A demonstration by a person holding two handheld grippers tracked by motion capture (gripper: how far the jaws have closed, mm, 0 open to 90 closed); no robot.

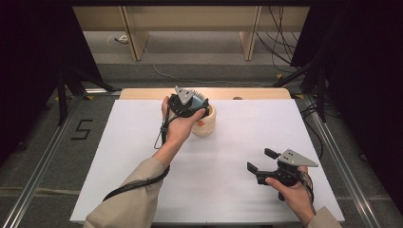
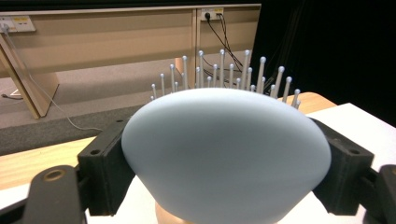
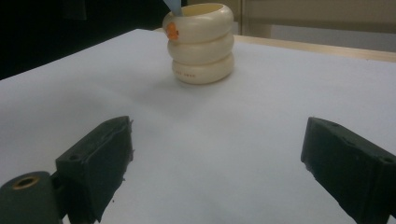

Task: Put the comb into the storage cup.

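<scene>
white table: left gripper clamps a pale blue brush, hiding the cream ringed holder; right gripper gapes empty.

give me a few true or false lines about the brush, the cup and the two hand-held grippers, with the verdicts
1. The left hand-held gripper is clamped on a pale blue hairbrush. True.
2. The right hand-held gripper holds the cream ribbed cup. False: its jaws stand wide apart with nothing between them, well short of the cup.
3. The cup stands upright on the white table. True.
4. The brush lies flat on the table beside the cup. False: it is held up at the cup, between the left jaws.
5. The cup bears an orange mark near its rim. True.
</scene>
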